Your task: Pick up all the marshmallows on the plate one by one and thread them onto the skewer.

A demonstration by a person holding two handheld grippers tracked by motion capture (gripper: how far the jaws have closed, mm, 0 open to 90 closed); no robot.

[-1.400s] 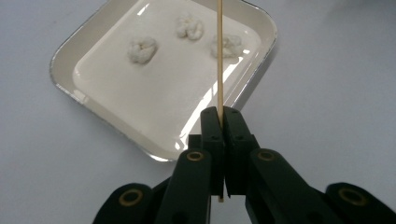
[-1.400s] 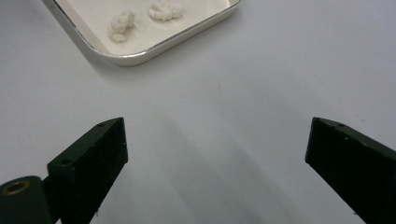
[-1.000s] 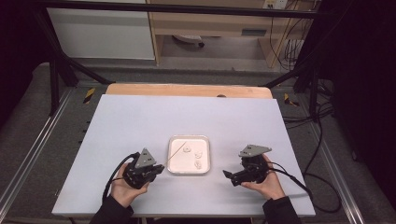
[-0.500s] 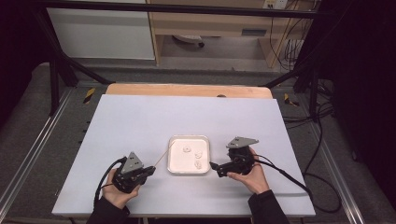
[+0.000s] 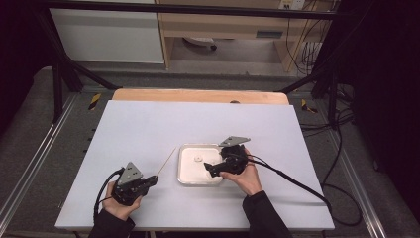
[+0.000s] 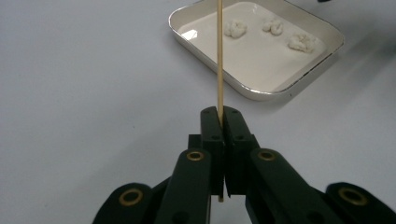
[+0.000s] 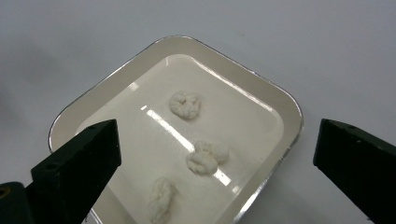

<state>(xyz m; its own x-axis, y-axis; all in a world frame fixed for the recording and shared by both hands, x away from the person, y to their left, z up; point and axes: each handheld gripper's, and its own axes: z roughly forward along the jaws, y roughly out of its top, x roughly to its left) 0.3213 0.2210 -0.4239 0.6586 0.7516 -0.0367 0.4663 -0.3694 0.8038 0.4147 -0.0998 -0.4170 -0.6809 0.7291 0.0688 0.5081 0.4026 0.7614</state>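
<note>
Pointing toward 1 o'clock, thin straight wooden skewer [image 5: 166, 161] ran long-axis from left gripper [image 5: 152, 180] to tray's left rim | left jaws clamped on skewer's butt | right gripper [image 5: 208, 171] spread wide over tray [image 5: 187, 174] | tray glossy white, rounded-rectangular | three lumpy white pieces [image 7: 185, 104] inside | table [image 5: 148, 124] matte pale.

Right gripper [image 5: 210, 170] now over the tray [image 5: 188, 171], left gripper [image 5: 151, 181] slightly nearer.

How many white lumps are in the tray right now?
3, all lying apart inside the tray: one near its middle, one below that, and one at the right gripper view's bottom edge. None seems hidden.
</note>
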